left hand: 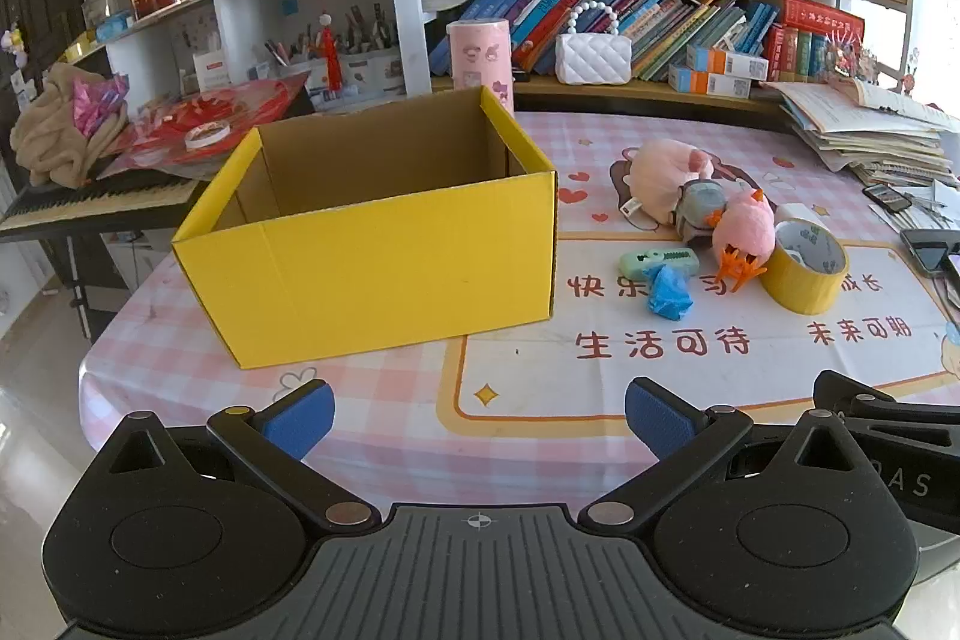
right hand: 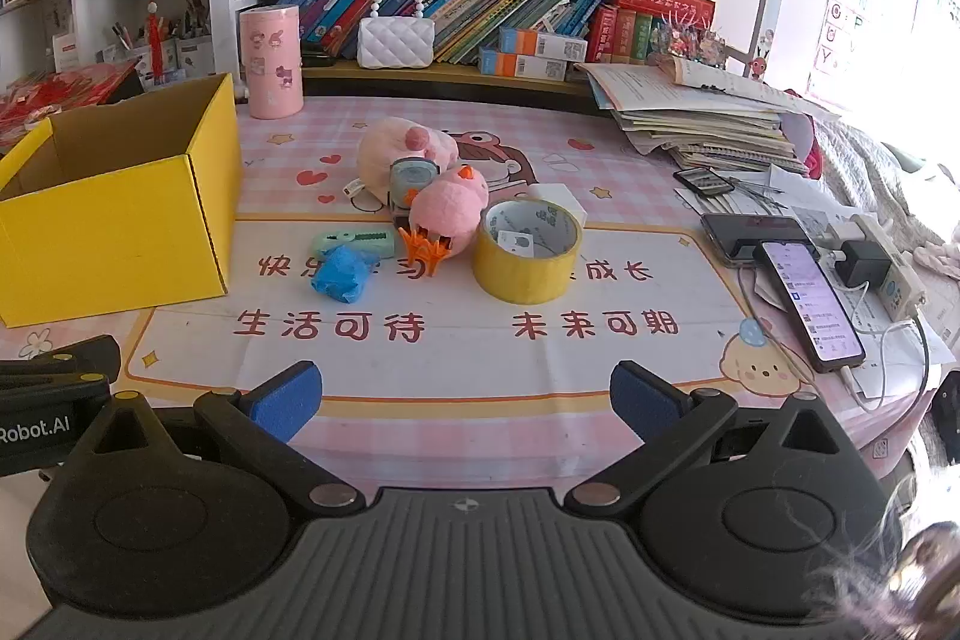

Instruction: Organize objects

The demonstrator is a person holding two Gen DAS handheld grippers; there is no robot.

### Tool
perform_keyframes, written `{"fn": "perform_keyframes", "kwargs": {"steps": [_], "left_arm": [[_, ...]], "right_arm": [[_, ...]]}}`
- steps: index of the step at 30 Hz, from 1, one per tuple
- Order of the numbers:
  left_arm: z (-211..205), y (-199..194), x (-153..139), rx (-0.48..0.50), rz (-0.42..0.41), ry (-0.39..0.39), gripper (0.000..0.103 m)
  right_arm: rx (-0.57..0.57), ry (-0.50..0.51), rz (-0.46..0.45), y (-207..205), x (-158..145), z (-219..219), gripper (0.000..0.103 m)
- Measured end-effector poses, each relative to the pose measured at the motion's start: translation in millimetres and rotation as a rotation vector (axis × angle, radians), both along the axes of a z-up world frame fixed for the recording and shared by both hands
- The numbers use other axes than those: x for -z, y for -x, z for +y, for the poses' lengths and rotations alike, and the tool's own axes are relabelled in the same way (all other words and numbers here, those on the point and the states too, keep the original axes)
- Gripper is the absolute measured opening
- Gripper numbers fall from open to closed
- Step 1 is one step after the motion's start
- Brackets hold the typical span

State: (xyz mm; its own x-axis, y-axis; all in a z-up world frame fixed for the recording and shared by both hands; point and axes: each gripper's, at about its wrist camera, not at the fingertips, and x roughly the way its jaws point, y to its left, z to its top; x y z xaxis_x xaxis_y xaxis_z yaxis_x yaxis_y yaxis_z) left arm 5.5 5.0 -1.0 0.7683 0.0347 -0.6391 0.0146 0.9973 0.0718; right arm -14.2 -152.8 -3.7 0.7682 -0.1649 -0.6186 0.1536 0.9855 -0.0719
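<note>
An open yellow cardboard box (left hand: 384,268) (right hand: 114,232) stands on the left of the pink tablecloth; what I see of its inside holds nothing. To its right lies a cluster: a pale pink plush (left hand: 666,175) (right hand: 399,148), a pink chick toy with orange feet (left hand: 744,235) (right hand: 447,214), a grey-blue gadget (right hand: 413,178), a mint green clip-like tool (left hand: 657,261) (right hand: 354,241), a crumpled blue scrap (left hand: 669,293) (right hand: 340,274) and a yellow tape roll (left hand: 807,265) (right hand: 528,250). My left gripper (left hand: 480,424) and right gripper (right hand: 465,403) hover open near the table's front edge, both holding nothing.
A pink cylinder tin (right hand: 270,61) stands behind the box. Stacked papers (right hand: 702,118), phones (right hand: 807,304) and a charger (right hand: 864,259) crowd the right side. Bookshelves (right hand: 480,4) with a white handbag (right hand: 396,40) rise behind. A keyboard with cloth and red items (left hand: 90,196) sits left of the table.
</note>
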Motion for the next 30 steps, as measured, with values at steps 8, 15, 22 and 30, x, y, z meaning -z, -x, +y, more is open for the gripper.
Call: {"fn": "perform_keyframes", "kwargs": {"steps": [8,15,22,30], "left_arm": [[-0.4,-0.4,0.5,0.000,0.001,0.000,0.103],[-0.4,-0.4,0.5,0.000,0.001,0.000,0.103],[-3.7,1.5,3.6,0.000,0.006,-0.004,0.103],[-4.7,1.4,3.9,-0.002,0.014,-0.003,0.103]], "right_arm": [[0.000,0.000,0.000,1.3,-0.4,-1.4,0.103],[0.000,0.000,0.000,1.3,-0.1,-1.9,0.103],[0.000,-0.002,0.002,1.0,0.4,-1.9,0.103],[0.000,-0.002,0.002,-0.4,0.7,-1.4,0.103]]}}
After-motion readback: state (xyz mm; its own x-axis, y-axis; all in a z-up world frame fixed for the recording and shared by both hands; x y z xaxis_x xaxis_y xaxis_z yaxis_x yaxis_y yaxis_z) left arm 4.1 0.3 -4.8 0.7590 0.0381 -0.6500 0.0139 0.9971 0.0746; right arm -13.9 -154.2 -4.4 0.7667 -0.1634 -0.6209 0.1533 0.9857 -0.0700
